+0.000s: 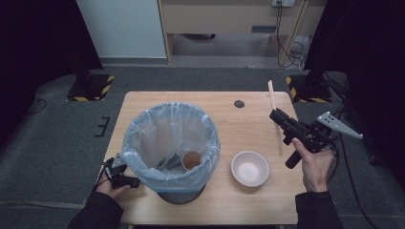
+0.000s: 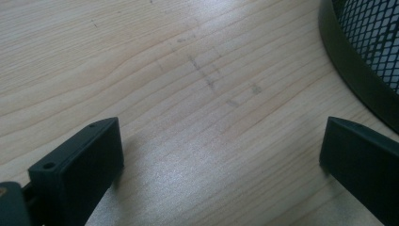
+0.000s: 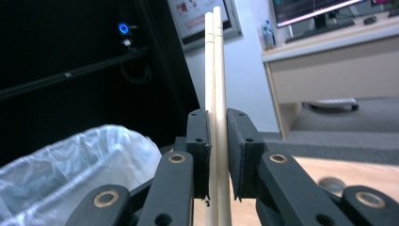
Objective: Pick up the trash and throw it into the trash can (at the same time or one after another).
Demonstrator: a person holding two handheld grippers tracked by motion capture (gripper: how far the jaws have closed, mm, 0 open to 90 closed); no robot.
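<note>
A pair of wooden chopsticks (image 1: 275,119) is held off the table at the right, clamped between the jaws of my right gripper (image 1: 276,116). In the right gripper view the chopsticks (image 3: 216,66) rise straight up between the two black pads of the gripper (image 3: 217,155). A black mesh bin (image 1: 181,195) lined with a pale blue bag (image 1: 143,129) stands at the table's front left, with a brown paper cup (image 1: 191,160) inside. My left gripper (image 1: 125,181) rests on the table beside the bin's base, open, its jaws wide over bare wood (image 2: 211,141).
A white bowl (image 1: 250,168) sits on the wooden table (image 1: 239,124) right of the bin. A dark round hole cover (image 1: 239,103) lies near the far edge. The bin's mesh wall (image 2: 362,52) is close at the upper right of the left gripper view.
</note>
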